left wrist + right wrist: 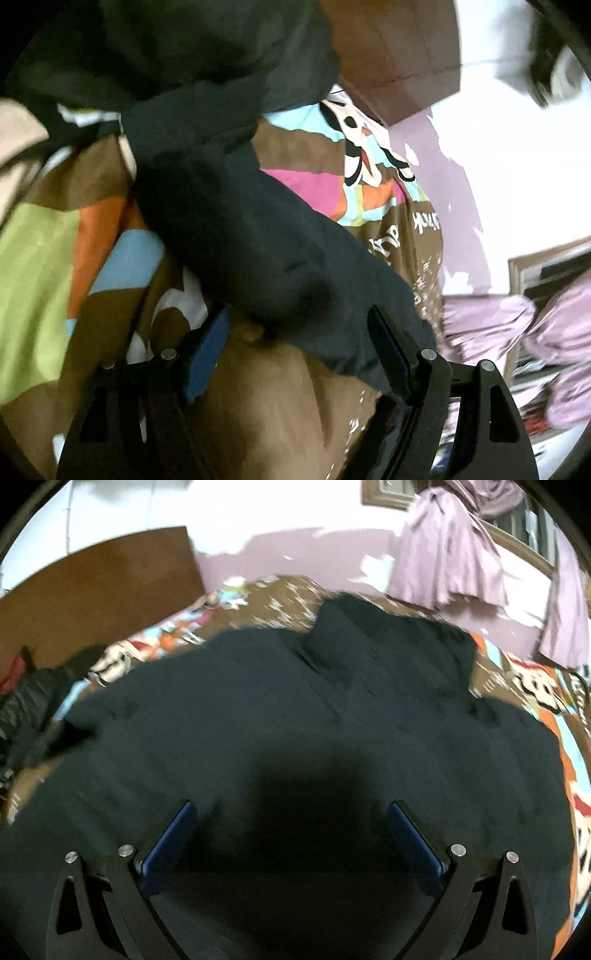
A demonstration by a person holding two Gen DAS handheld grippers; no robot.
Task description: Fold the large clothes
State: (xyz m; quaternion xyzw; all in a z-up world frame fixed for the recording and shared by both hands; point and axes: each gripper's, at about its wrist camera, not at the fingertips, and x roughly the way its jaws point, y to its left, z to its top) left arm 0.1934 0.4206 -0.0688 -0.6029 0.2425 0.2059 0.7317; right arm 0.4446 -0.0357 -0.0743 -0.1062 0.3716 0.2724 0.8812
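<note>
Over the patterned bedspread [40, 258] — both grippers angled down, left gripper [295, 343] and right gripper [291, 830] fingers spread, empty — dark garment [258, 709] below.

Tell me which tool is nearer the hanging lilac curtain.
Probably right. The right tool, open, faces the curtain across the dark garment; the left tool, open, has it off sideways.
</note>
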